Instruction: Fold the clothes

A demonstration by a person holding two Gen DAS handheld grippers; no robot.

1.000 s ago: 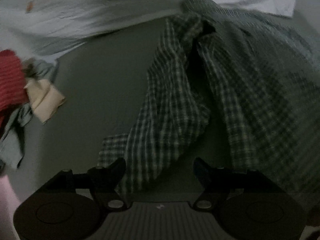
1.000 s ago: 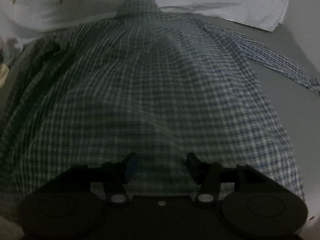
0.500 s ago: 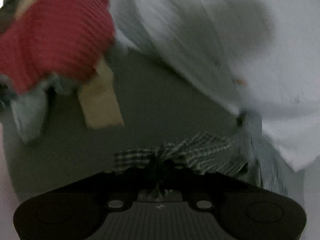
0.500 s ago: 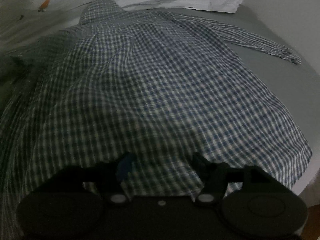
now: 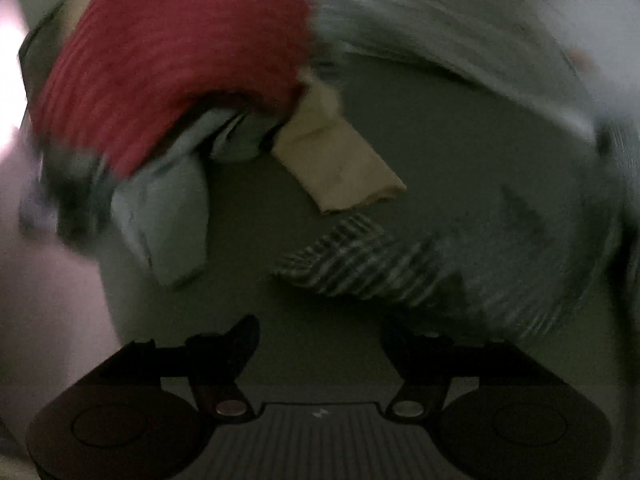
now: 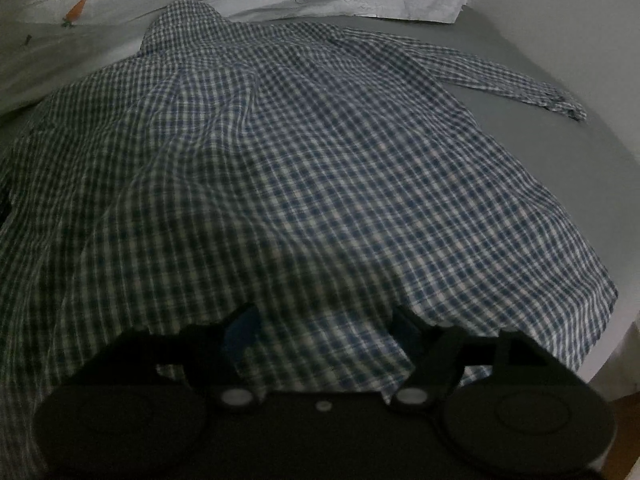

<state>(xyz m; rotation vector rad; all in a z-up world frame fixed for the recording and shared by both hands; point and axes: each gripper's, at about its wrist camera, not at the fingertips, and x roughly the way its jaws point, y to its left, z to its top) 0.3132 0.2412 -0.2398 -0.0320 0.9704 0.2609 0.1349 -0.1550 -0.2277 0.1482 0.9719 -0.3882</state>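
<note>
A blue and white checked shirt [image 6: 304,168] lies spread back-up on the grey surface, collar at the far end, one sleeve [image 6: 500,76] stretched to the right. My right gripper [image 6: 324,332] is open, low over the shirt's near hem. In the left wrist view my left gripper [image 5: 320,340] is open and empty above the grey surface. The shirt's other sleeve cuff [image 5: 352,264] lies just ahead of it, blurred.
A pile of clothes with a red knit piece [image 5: 172,60], a pale blue piece [image 5: 172,216] and a beige piece [image 5: 340,168] lies at the left. A white sheet with small orange prints [image 6: 80,36] lies beyond the shirt. The surface edge [image 6: 608,360] is at the right.
My left gripper was shut on the sleeve half a second ago and is now open, with the cuff lying ahead of it. The right gripper has stayed open over the hem.
</note>
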